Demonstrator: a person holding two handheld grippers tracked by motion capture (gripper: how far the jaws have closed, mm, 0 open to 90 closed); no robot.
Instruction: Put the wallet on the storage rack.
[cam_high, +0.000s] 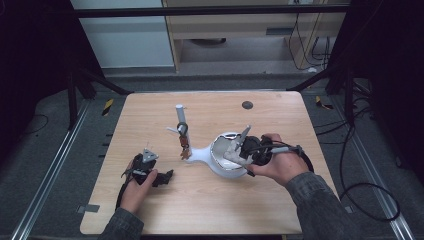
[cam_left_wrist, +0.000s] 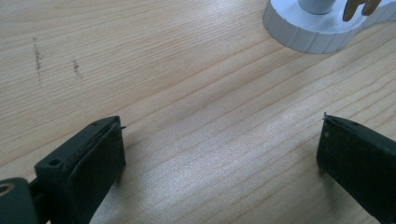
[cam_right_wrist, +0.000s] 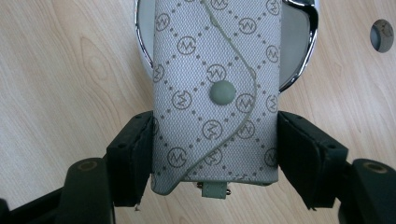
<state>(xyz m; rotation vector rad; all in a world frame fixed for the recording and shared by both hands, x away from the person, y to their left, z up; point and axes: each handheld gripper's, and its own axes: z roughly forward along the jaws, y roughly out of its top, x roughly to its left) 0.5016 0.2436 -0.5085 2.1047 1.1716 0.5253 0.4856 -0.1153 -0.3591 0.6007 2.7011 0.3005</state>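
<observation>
A grey patterned key case (cam_right_wrist: 215, 84) with a snap button is clamped between the black jaws of my right gripper (cam_right_wrist: 215, 140). It hangs over a white dish with a chrome rim (cam_right_wrist: 303, 56). In the high view the right gripper (cam_high: 243, 150) holds the case (cam_high: 233, 157) above that dish (cam_high: 220, 142) at the table's right middle. My left gripper (cam_high: 159, 177) rests near the front left. Its jaws stand wide apart over bare wood, and the left gripper (cam_left_wrist: 219, 154) has nothing between its pads.
The dish joins a white stand with an upright post (cam_high: 180, 116), and brown keys (cam_high: 184, 147) hang from it. The stand's ribbed base (cam_left_wrist: 308, 32) lies ahead of the left gripper. A dark round plug (cam_high: 247, 105) sits in the tabletop at the back.
</observation>
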